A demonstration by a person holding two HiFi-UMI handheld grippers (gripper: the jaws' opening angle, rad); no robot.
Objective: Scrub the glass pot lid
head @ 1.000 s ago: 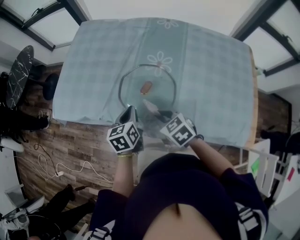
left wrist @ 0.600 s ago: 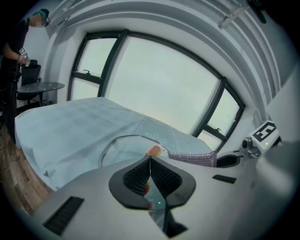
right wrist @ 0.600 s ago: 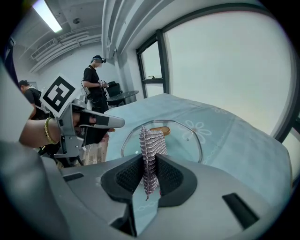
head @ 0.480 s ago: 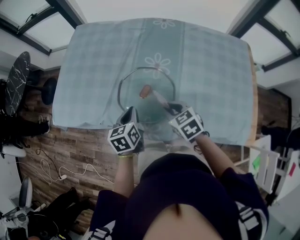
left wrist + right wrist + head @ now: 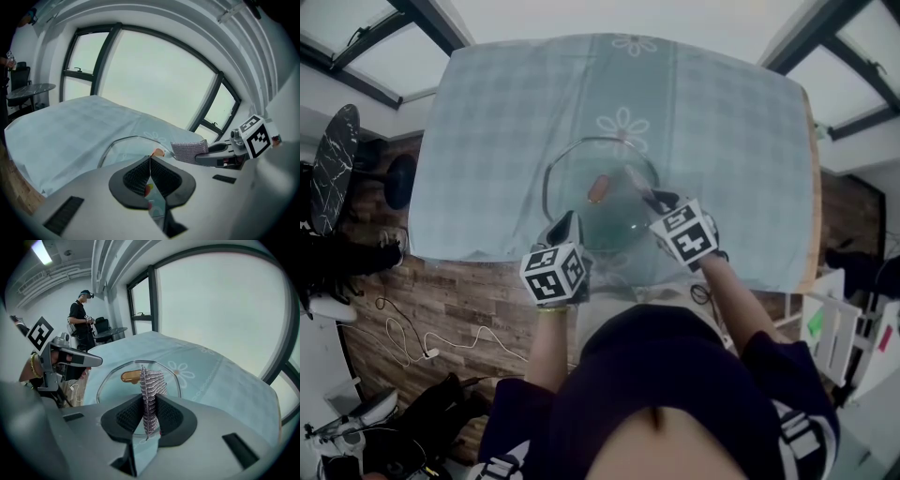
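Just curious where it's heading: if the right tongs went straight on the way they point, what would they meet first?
Probably the glass lid, near its brown knob; the grey scrub cloth pinched in the right tongs would touch first. Depth is hard to judge.

Glass pot lid (image 5: 584,208) flat, knob (image 5: 597,188) up, scrub cloth (image 5: 150,383) over it

A pale blue checked tablecloth (image 5: 487,122) printed with daisies covers the table. White cables (image 5: 398,330) trail across the wood-plank floor (image 5: 450,281). Off to one side, a person (image 5: 83,315) stands near a dark marbled round table (image 5: 336,150).
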